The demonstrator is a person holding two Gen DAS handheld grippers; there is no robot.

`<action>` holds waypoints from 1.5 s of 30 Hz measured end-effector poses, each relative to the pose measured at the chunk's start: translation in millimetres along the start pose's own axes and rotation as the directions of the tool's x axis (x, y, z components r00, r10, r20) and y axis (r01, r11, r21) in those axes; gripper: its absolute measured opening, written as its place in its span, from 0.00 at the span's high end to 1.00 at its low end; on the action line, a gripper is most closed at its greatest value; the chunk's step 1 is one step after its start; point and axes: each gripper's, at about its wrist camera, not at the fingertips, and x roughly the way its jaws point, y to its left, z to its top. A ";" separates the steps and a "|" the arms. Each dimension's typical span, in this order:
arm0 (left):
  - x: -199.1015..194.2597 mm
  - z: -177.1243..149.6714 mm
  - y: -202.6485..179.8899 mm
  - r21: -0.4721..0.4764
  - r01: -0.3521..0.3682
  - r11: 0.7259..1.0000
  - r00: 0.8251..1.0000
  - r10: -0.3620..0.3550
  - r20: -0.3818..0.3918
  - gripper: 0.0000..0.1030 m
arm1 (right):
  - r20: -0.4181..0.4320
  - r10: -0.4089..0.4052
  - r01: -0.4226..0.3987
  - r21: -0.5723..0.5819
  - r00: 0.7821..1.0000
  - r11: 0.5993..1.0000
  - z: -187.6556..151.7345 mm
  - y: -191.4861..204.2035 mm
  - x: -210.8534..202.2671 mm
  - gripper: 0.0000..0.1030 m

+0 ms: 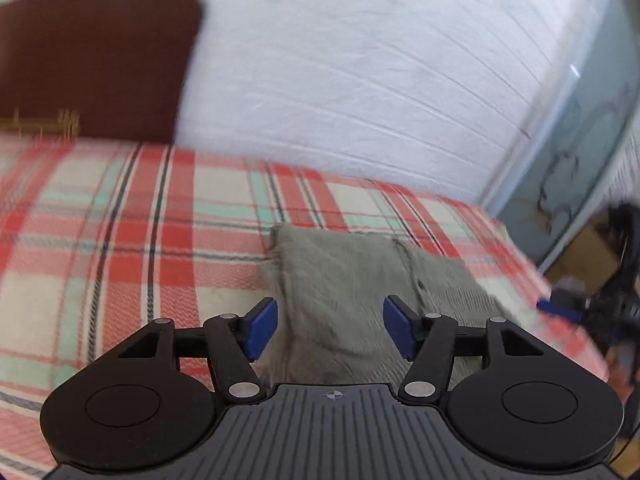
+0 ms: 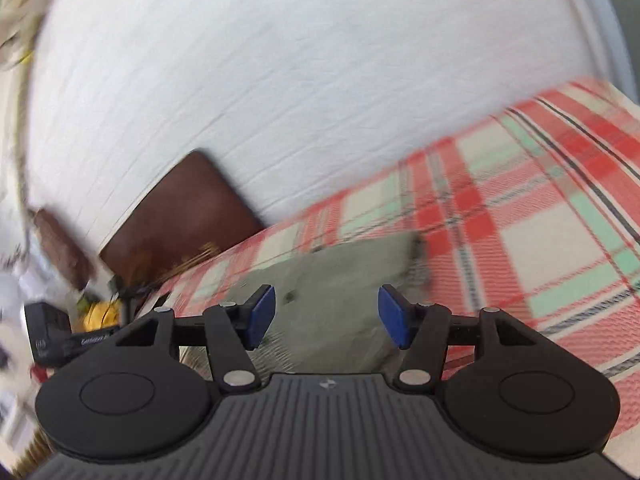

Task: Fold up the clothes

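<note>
A grey-green garment (image 1: 352,280) lies folded into a compact rectangle on the red, cream and mint plaid bedcover (image 1: 120,240). My left gripper (image 1: 330,330) hovers above its near edge, open, with nothing between the blue pads (image 1: 262,330). In the right wrist view the same garment (image 2: 340,280) lies ahead and below my right gripper (image 2: 327,316), which is also open and holds nothing. Both views are motion-blurred. The other gripper's blue tip (image 1: 558,310) shows at the right edge of the left wrist view.
A dark brown headboard (image 1: 96,64) stands at the bed's far end against a white wall (image 1: 360,60). The bed's right edge (image 1: 532,264) drops to a floor with a cardboard box (image 1: 588,256) and dark clutter. A black device (image 2: 52,332) and yellow item (image 2: 100,314) sit left.
</note>
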 end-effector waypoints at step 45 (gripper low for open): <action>36.2 -50.9 -70.5 0.378 -0.007 0.926 0.999 0.021 -0.032 0.45 | 0.015 -0.214 0.171 -0.653 0.977 0.738 -84.3 85.7 20.0 0.75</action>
